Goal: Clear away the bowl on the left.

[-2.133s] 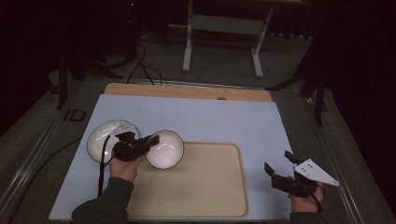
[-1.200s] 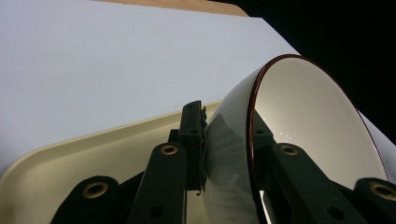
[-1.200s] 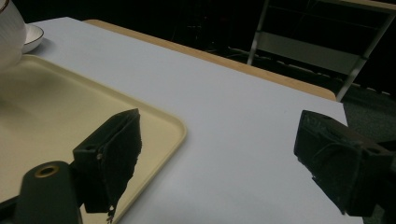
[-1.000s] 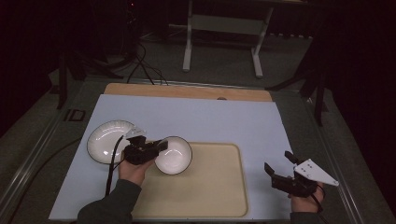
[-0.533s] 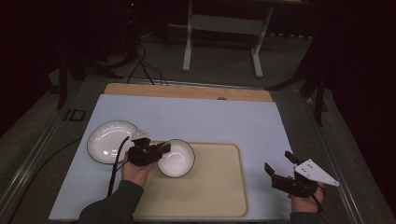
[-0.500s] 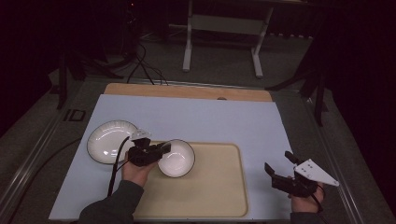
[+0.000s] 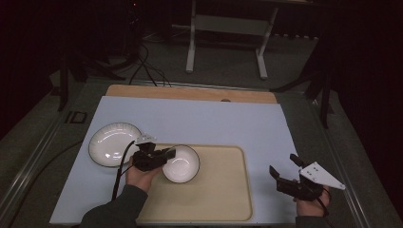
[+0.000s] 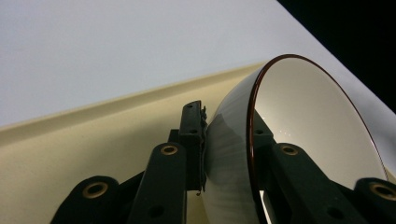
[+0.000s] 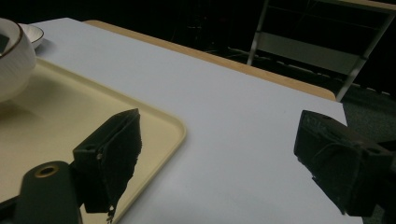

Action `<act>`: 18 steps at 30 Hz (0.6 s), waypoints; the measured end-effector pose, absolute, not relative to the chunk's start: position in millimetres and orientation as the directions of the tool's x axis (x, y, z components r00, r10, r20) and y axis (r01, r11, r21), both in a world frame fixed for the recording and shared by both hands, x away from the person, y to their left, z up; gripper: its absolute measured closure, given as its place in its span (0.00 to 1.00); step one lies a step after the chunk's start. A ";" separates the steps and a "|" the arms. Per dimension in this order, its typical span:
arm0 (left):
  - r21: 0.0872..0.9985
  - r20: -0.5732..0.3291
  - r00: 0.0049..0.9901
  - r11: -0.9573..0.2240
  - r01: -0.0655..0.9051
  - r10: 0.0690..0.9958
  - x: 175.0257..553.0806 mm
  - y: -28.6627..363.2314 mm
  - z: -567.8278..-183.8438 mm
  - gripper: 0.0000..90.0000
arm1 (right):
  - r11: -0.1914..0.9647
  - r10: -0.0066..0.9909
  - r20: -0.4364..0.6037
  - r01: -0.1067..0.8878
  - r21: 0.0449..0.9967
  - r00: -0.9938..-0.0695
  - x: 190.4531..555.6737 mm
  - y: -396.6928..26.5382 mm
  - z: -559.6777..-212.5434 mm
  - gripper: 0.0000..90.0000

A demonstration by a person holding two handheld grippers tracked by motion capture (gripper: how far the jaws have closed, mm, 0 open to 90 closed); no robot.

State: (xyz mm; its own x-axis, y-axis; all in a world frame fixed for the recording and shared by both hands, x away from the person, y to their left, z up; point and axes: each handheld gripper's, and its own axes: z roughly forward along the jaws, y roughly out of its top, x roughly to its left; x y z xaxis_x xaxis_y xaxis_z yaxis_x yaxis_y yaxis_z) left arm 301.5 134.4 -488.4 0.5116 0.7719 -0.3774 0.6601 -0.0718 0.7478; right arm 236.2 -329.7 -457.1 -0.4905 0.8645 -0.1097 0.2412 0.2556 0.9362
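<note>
A white bowl (image 7: 181, 164) with a dark rim hangs over the left part of the cream tray (image 7: 223, 190). My left gripper (image 7: 167, 154) is shut on its rim; in the left gripper view the wall of the bowl (image 8: 299, 116) is pinched between the two jaws of the left gripper (image 8: 229, 149), one inside and one outside. A white plate (image 7: 113, 143) lies on the blue mat left of the tray. Near the table's right front my right gripper (image 7: 283, 165) stands open with nothing in it; in the right gripper view its jaws (image 9: 219, 149) are wide apart over the mat beside the tray (image 9: 60, 126).
The pale blue mat (image 7: 214, 123) covers the table, with a wooden strip (image 7: 190, 93) along its far edge. A metal stand (image 7: 223, 28) and cables (image 7: 142, 66) lie on the dark floor beyond. The bowl (image 9: 14, 56) and the plate (image 9: 32, 32) appear at the left of the right gripper view.
My left gripper has carried the bowl rightward from beside the plate to over the tray's left part. The right gripper has stayed where it was.
</note>
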 end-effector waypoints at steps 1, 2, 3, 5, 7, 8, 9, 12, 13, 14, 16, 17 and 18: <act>0.746 -0.374 0.514 -0.078 0.661 0.772 301.4 133.0 -489.5 0.84 | 0.256 0.865 -0.110 0.241 0.936 -0.490 236.2 -329.7 -457.1 0.16; 0.744 -0.371 0.516 -0.086 0.663 0.772 301.2 131.4 -490.3 0.84 | 0.256 0.865 -0.110 0.240 0.936 -0.490 236.3 -329.8 -457.0 0.16; 0.742 -0.371 0.518 -0.088 0.664 0.771 300.9 129.5 -491.2 0.84 | 0.256 0.864 -0.110 0.241 0.936 -0.490 236.2 -329.7 -457.0 0.16; 0.741 -0.364 0.523 -0.101 0.664 0.771 300.7 126.6 -492.8 0.84 | 0.255 0.865 -0.109 0.241 0.936 -0.491 236.1 -329.7 -457.0 0.16; 0.737 -0.359 0.526 -0.111 0.666 0.771 300.2 123.9 -494.3 0.84 | 0.255 0.864 -0.109 0.242 0.936 -0.491 236.1 -329.5 -457.0 0.16; 0.737 -0.358 0.529 -0.115 0.666 0.770 300.1 122.7 -495.1 0.84 | 0.255 0.864 -0.109 0.241 0.936 -0.491 236.1 -329.4 -457.0 0.16; 0.734 -0.356 0.530 -0.120 0.668 0.770 300.0 121.7 -495.8 0.84 | 0.256 0.864 -0.110 0.241 0.936 -0.491 236.1 -329.4 -456.9 0.16; 0.726 -0.355 0.533 -0.132 0.674 0.768 300.4 118.7 -498.3 0.84 | 0.256 0.864 -0.109 0.242 0.936 -0.491 236.1 -329.4 -457.0 0.16; 0.723 -0.352 0.533 -0.138 0.677 0.770 300.6 117.8 -499.3 0.84 | 0.256 0.864 -0.109 0.242 0.936 -0.492 236.1 -329.5 -457.0 0.16; 0.719 -0.351 0.531 -0.142 0.680 0.771 300.8 116.8 -500.4 0.84 | 0.256 0.864 -0.109 0.242 0.936 -0.492 236.1 -329.5 -457.0 0.16; 0.706 -0.350 0.531 -0.155 0.691 0.772 301.9 115.0 -503.1 0.84 | 0.256 0.864 -0.109 0.242 0.936 -0.492 236.2 -329.5 -457.1 0.16; 0.704 -0.345 0.533 -0.163 0.692 0.773 301.9 113.8 -504.6 0.84 | 0.256 0.863 -0.108 0.243 0.936 -0.493 236.3 -329.5 -457.1 0.16; 0.701 -0.353 0.532 -0.159 0.696 0.770 302.5 113.8 -505.2 0.84 | 0.256 0.863 -0.107 0.245 0.935 -0.494 236.3 -329.4 -457.2 0.16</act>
State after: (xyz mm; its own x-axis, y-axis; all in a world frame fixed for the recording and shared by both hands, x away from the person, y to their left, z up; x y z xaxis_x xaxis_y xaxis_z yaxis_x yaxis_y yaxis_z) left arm 302.5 113.8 -505.2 0.5317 0.7700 -0.3528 0.6955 -0.1592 0.7007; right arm 236.3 -329.4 -457.2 -0.4937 0.8630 -0.1073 0.2445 0.2561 0.9352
